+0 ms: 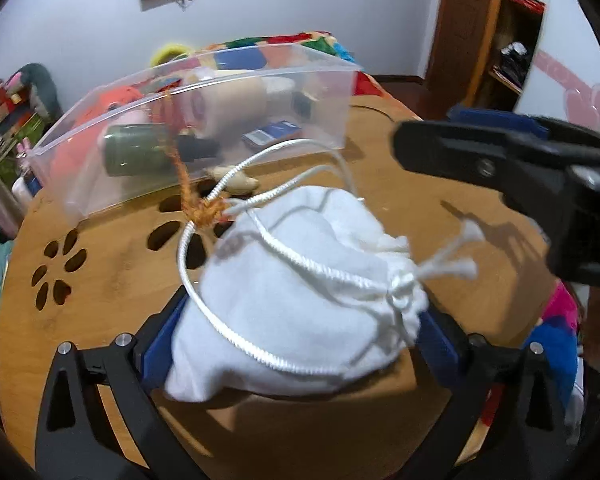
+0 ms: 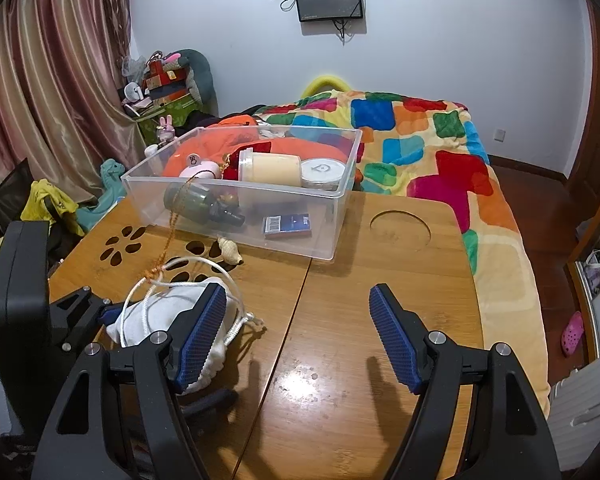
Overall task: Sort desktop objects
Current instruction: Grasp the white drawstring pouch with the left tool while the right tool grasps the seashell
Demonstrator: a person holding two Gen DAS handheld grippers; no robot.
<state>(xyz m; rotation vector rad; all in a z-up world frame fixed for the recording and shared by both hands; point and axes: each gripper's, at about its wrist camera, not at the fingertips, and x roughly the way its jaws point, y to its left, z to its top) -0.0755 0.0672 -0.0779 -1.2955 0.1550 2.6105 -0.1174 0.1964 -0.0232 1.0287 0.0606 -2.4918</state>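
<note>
left wrist view shows the left gripper [image 1: 296,320] closed on a white drawstring pouch [image 1: 300,304], which fills the gap between its two blue pads and bulges forward over the wooden table [image 1: 400,184]. the white cord [image 1: 260,344] of the pouch loops over the cloth, and an orange braided string [image 1: 180,168] is caught on this cord just ahead of the fingers; the string goes up over the near wall of the clear plastic box [image 1: 204,120] that stands farther ahead. inside the box lie a dark green bottle [image 1: 140,148], a cream-coloured jar [image 1: 236,100] and a small blue pack [image 1: 272,132]. a small shell [image 1: 240,182] lies on the table between the pouch and the box.

right wrist view shows the right gripper [image 2: 298,332] with its jaws standing wide apart and nothing between them, only bare table under them. the pouch and the left gripper are just beside its left finger [image 2: 204,332], and the box is ahead and a little to the left. behind the table is a bed with a colourful blanket [image 2: 420,140].
</note>
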